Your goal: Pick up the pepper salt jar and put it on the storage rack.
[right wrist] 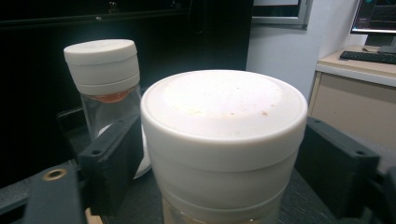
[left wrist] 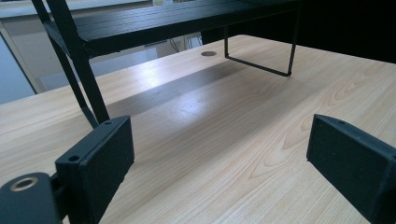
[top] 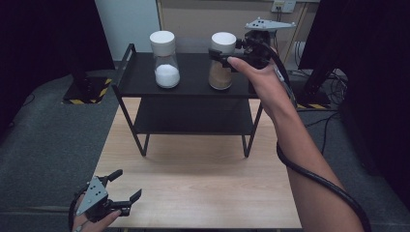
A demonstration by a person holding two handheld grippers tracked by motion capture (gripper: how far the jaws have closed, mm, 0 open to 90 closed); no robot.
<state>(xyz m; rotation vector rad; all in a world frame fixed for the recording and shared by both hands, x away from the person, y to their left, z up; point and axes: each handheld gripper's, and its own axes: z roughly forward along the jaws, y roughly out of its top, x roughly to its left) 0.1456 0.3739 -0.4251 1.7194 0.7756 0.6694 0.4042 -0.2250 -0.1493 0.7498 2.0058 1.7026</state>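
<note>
— Two jars stand on the top shelf of the black rack. What about the tools?

— Left tool hovers low over the counter, jaws wide apart, nothing between them. On the shelf, the jar of white powder stands left of the jar of brown powder.

— And the right tool?

— Its jaws flank the brown jar's white cap, slightly apart from it, not pinching.

— How would that jar handle?

— Probably glass: stiff, smooth, breakable, modest weight. The wide cap is likely the surest hold; the glass below could slip.
</note>
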